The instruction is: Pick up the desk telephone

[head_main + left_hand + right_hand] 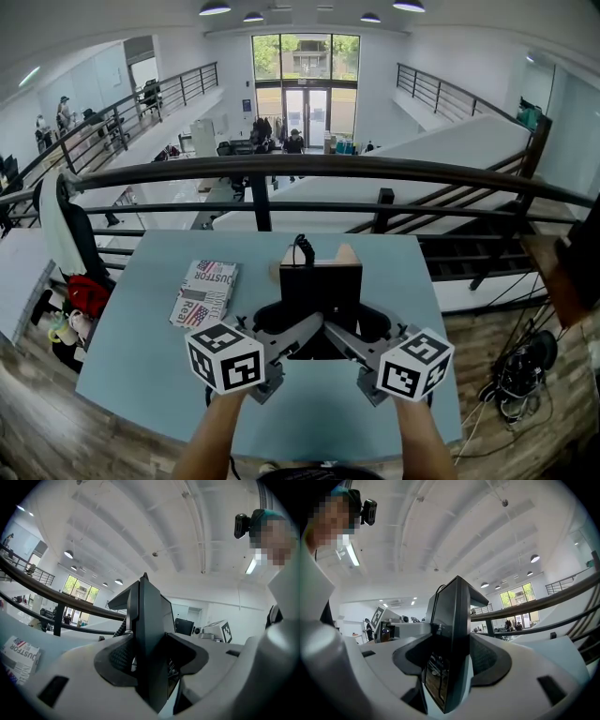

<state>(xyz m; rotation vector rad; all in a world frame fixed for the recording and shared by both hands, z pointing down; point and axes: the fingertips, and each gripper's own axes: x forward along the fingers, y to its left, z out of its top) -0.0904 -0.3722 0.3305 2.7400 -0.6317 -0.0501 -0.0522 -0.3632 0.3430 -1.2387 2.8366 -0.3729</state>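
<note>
right gripper (449,667): jaws clamped on desk telephone (457,606) | pose: edge-on, upright, frame centre | railing (555,598): right side | ceiling lights (535,558): upper right

The only readable print is on a booklet (204,292) lying flat on the table (141,375), just left of the desk telephone (321,286). Its cover has a stars-and-stripes pattern and large dark capitals reading "USTOR", after a first letter that may be a D. The word "Real" stands toward its near end. In the left gripper view the booklet (18,656) shows those capitals again. Small print on the desk telephone's face in the right gripper view is too small to read.
</note>
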